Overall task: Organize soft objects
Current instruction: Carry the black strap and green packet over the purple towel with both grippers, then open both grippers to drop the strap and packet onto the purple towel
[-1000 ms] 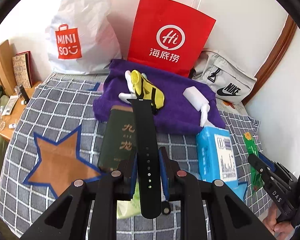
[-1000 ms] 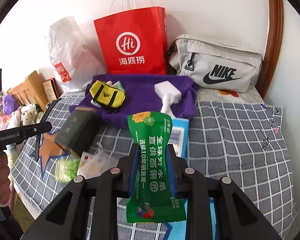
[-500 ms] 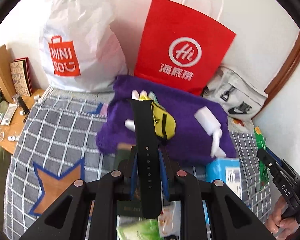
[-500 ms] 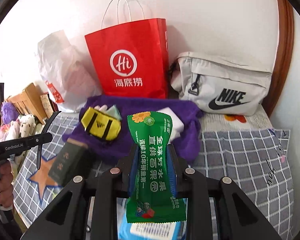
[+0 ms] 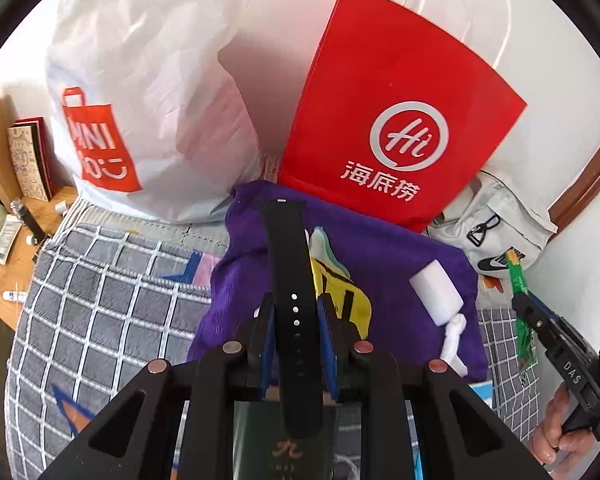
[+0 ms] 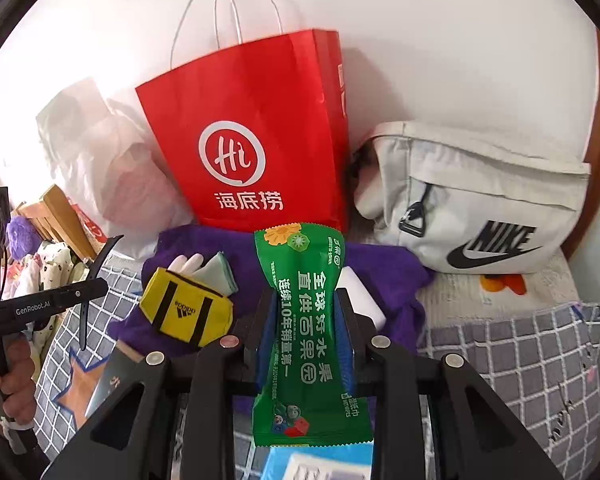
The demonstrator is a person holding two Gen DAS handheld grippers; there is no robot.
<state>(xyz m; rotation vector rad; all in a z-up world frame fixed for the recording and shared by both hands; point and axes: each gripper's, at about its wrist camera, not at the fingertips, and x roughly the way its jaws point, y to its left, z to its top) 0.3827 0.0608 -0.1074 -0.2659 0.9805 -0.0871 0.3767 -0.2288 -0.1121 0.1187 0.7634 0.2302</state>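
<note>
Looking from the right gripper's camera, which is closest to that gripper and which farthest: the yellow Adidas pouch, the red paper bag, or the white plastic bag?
1. Yellow Adidas pouch: just left, on the purple cloth.
2. Red paper bag: straight ahead, standing behind the cloth.
3. White plastic bag: far left, by the wall.

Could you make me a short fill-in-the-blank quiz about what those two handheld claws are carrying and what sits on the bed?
1. The left gripper is shut on a black ____.
2. The right gripper is shut on a ____ packet.
3. The yellow pouch lies on a ____ cloth.
4. The grey bag beside the red bag bears the word ____.

Missing words: strap; green; purple; NIKE
</note>
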